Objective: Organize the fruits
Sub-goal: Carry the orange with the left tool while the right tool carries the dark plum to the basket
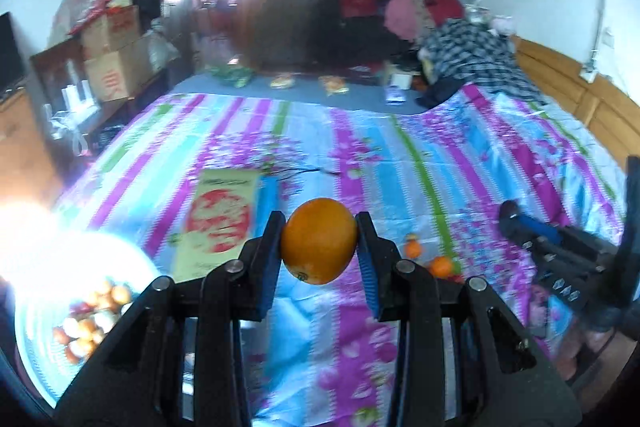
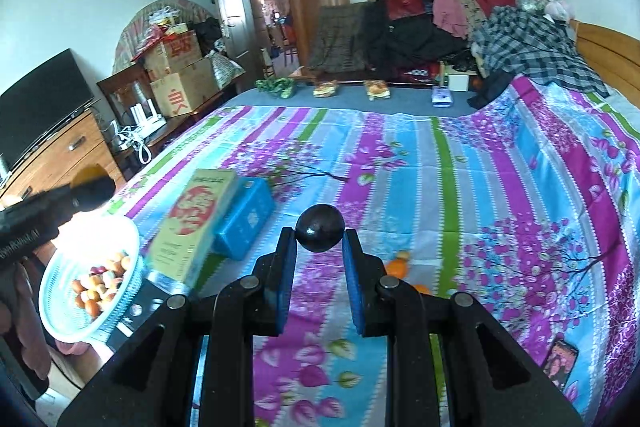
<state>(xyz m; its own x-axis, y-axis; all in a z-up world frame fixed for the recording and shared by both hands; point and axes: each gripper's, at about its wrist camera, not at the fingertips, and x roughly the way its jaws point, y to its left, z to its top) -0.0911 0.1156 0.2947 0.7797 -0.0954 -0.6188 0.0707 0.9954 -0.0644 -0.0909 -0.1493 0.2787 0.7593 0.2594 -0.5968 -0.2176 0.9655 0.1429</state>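
My left gripper [image 1: 319,245] is shut on a large orange [image 1: 319,241], held above the bed. My right gripper [image 2: 320,237] is shut on a dark round fruit [image 2: 319,227], held above the bed too. A light-blue basket [image 2: 132,247] with several small fruits sits at the left edge of the bed; it also shows in the left wrist view [image 1: 36,355], partly washed out by glare. Small oranges [image 1: 440,265] lie on the bedspread right of my left gripper and show in the right wrist view [image 2: 397,268]. The right gripper's body [image 1: 560,247] shows at the right of the left wrist view.
A yellow box with a red print [image 2: 192,223] and a blue box [image 2: 246,221] lie on the striped bedspread [image 2: 500,187] beside the basket. Snack packets [image 2: 376,89] and a clothes pile [image 2: 460,27] are at the far end. A dresser with a TV [image 2: 40,107] stands left.
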